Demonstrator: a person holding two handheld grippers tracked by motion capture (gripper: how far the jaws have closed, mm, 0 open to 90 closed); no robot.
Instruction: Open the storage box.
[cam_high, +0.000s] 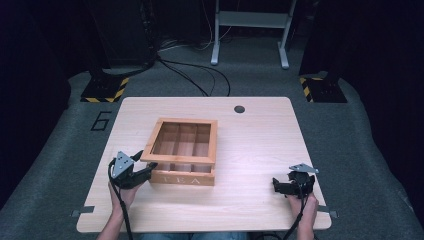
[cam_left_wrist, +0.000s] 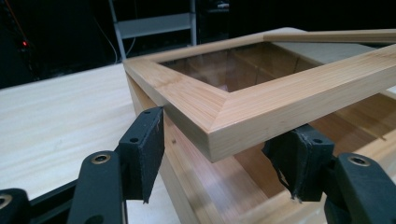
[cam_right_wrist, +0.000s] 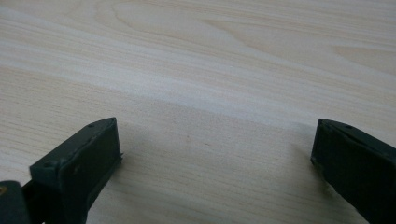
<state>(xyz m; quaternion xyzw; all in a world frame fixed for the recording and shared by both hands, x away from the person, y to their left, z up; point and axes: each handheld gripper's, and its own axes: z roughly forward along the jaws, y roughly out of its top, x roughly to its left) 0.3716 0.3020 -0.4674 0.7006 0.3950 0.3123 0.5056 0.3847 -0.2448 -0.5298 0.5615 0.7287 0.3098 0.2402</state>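
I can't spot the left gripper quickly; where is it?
In the high view, the left gripper sits at the tea box's front-left corner, under its raised lid.

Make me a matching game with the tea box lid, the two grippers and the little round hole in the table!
Things:
1. lid
2. left gripper
3. right gripper
4. round hole

Places or states:
A. near the table's far edge
B. open above bare wood, away from the tea box
C. raised at its front edge, tilted
D. at the lid's front left corner

Pairs: 1-C, 2-D, 3-B, 4-A
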